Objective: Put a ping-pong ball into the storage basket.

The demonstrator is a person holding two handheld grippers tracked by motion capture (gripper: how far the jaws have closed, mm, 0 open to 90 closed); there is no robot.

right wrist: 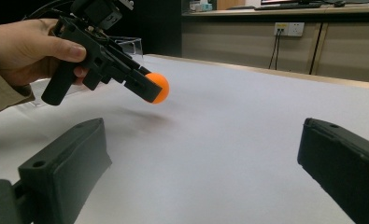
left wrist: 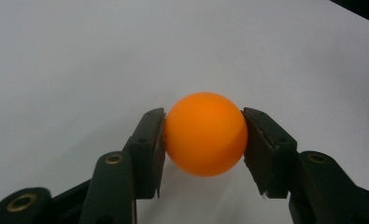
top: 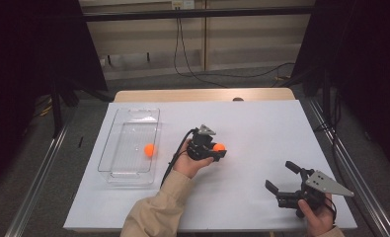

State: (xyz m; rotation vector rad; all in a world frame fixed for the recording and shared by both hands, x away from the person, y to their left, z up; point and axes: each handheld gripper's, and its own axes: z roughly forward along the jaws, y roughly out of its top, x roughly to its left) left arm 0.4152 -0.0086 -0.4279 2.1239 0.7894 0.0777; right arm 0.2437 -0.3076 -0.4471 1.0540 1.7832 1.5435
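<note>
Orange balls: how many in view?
2. One orange ball lies in the clear tray; the other ball is clamped in the left gripper, lifted off the table.

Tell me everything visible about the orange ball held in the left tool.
The orange ball is small, round, smooth and matte, plastic by its look, with no markings visible. The left tool is shut on it, one black pad pressing each side. In the right gripper view it hangs clear above the white table, casting a faint shadow. It sits right of the clear tray.
</note>
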